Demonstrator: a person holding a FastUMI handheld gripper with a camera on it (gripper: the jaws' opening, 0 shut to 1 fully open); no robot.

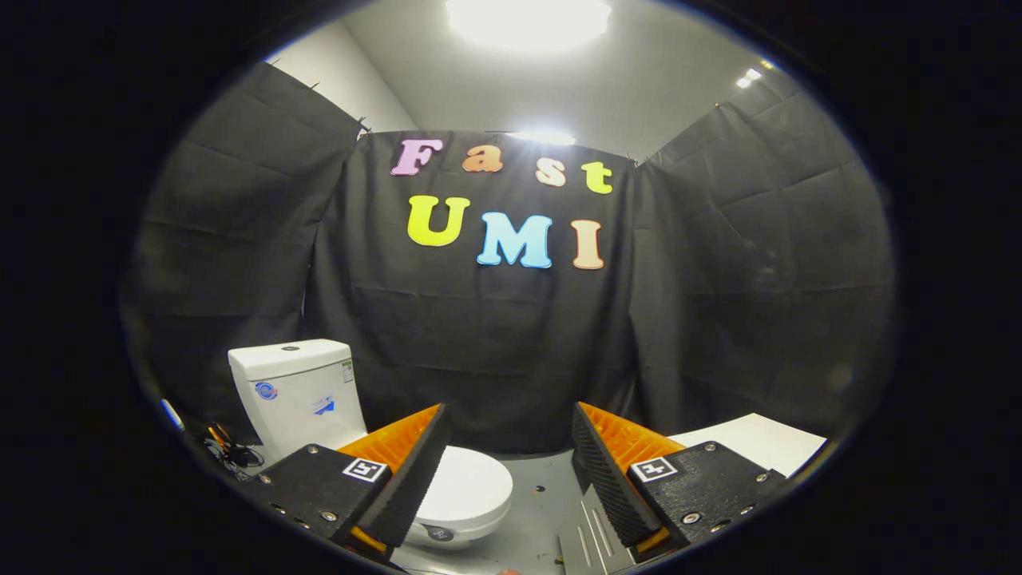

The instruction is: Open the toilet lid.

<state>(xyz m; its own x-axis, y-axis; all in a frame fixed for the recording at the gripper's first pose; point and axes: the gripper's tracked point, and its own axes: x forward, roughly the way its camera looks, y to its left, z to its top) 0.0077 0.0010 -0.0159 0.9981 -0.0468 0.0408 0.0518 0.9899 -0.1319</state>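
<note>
The gripper (509,447) has its two fingers (407,479) spread wide apart, with nothing held between them. Each finger shows a black ribbed pad on its inner face, an orange body behind it, and a black block carrying a small square marker and several screws.

Through the gap between the fingers lies the grey floor (535,511), with a dark speck or two on it. Low in the gap, close to the right finger, sits a grey metal part (587,535) with parallel grooves.

The toilet (383,447) stands ahead and to the left of the fingers. Its lid (467,487) is down, a smooth white oval lying flat on the bowl, and the left finger overlaps its left part in the view, so whether they touch cannot be told. The lid's free edge reaches into the gap between the fingers. Behind the left finger rises the white tank (295,391), with small stickers on its front and a button on top.

Left of the tank, a tangle of dark cables (231,455) lies on the floor. Beyond the right finger is a flat white board (754,443). Black cloth (495,351) walls close the booth behind, under a bright ceiling light (527,20).
</note>
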